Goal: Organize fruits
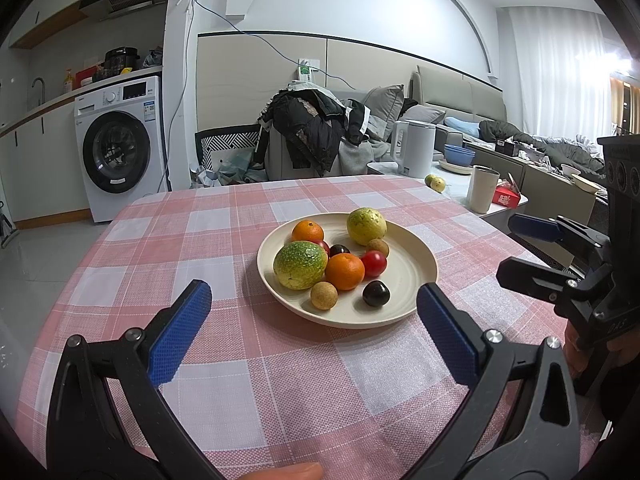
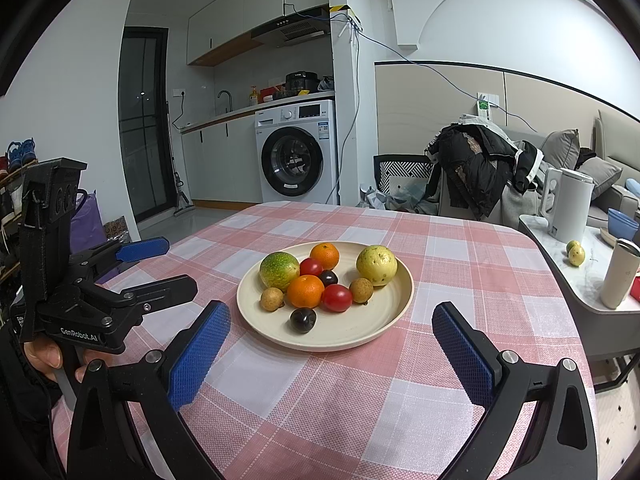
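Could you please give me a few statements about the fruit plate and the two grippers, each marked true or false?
1. All the fruit on the checked tablecloth lies on the cream plate. True.
2. The left gripper is shut on an orange. False: it is open and holds nothing.
3. The plate holds two oranges. True.
4. The right gripper touches the plate. False: it is open and short of the plate's near rim.
5. The white kettle stands on the checked tablecloth. False: it stands on the side table beyond.
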`<state>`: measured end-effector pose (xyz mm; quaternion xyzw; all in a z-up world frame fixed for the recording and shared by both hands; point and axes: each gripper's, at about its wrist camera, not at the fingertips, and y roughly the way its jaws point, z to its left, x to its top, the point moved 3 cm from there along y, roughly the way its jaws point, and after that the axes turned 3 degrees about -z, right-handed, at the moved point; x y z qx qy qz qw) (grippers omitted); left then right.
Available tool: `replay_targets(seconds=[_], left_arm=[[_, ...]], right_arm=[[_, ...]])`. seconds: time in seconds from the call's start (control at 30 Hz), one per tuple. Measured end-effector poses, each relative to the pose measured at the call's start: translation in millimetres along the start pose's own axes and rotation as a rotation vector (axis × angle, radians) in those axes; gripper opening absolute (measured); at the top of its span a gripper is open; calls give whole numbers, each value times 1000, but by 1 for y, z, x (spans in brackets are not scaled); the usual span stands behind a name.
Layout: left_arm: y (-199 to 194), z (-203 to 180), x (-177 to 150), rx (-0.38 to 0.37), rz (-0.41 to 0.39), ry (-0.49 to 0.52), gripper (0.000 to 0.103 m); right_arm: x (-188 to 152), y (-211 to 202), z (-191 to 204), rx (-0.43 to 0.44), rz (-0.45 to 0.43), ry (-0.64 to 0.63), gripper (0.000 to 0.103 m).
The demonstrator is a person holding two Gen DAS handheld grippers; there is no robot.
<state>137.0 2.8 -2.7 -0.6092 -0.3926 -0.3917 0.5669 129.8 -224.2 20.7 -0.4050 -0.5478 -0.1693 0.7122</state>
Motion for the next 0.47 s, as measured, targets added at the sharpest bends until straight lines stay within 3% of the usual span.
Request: replay_targets(seconds=[0.47], left_arm=[[-2, -2, 1, 3, -10, 3, 102]], right_arm=[[0, 0, 0, 0, 0, 0, 103]])
